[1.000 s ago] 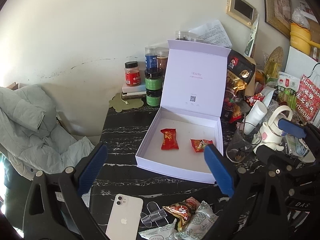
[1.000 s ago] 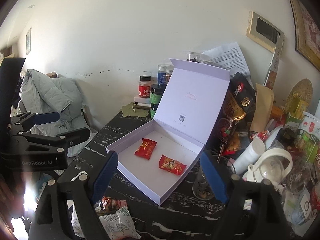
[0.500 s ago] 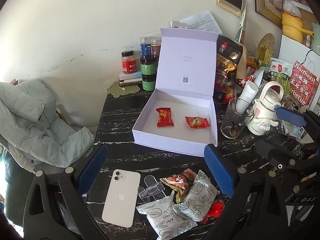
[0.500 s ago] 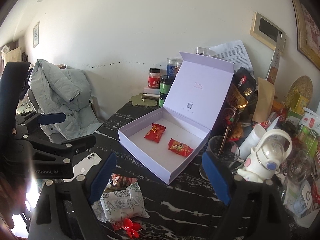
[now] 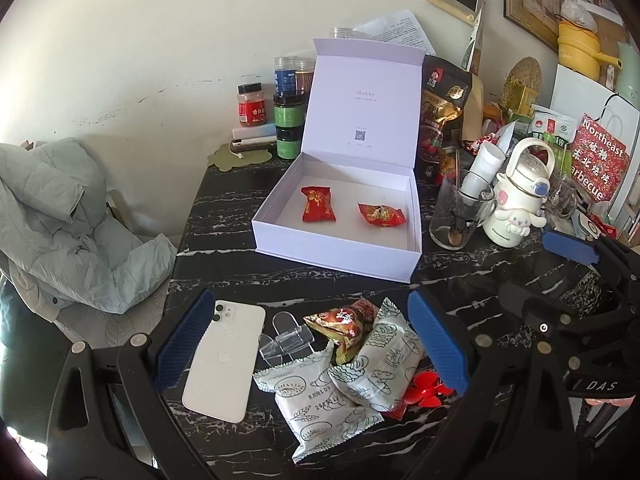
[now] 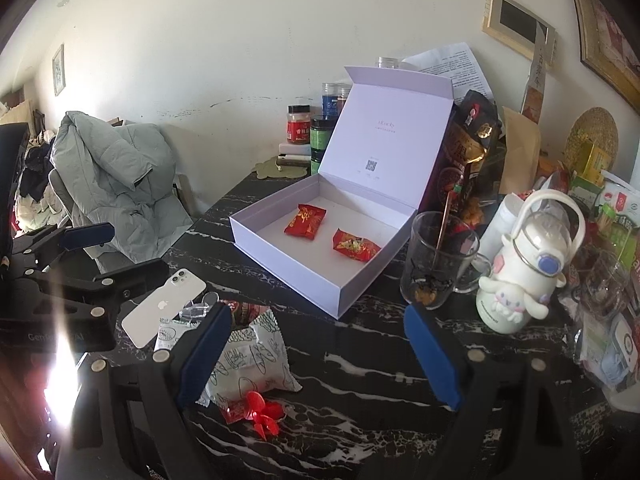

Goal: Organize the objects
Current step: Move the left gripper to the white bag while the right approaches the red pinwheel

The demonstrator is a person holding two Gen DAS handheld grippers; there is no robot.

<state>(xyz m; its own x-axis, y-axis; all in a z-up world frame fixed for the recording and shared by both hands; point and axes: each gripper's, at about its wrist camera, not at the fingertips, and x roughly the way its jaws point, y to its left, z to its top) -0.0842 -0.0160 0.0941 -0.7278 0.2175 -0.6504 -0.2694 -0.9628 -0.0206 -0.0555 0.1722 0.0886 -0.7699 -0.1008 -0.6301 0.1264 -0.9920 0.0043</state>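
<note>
Left view only — clear stand (image 5: 285, 339)

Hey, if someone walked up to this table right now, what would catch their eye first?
Probably the open pale purple box in the middle of the black marble table, lid upright, with two red snack packets lying apart inside. Next, the heap near the front edge: white snack bags, a red-brown packet and a white phone beside them. Both claws, left claw and right claw, are open and empty.
</note>
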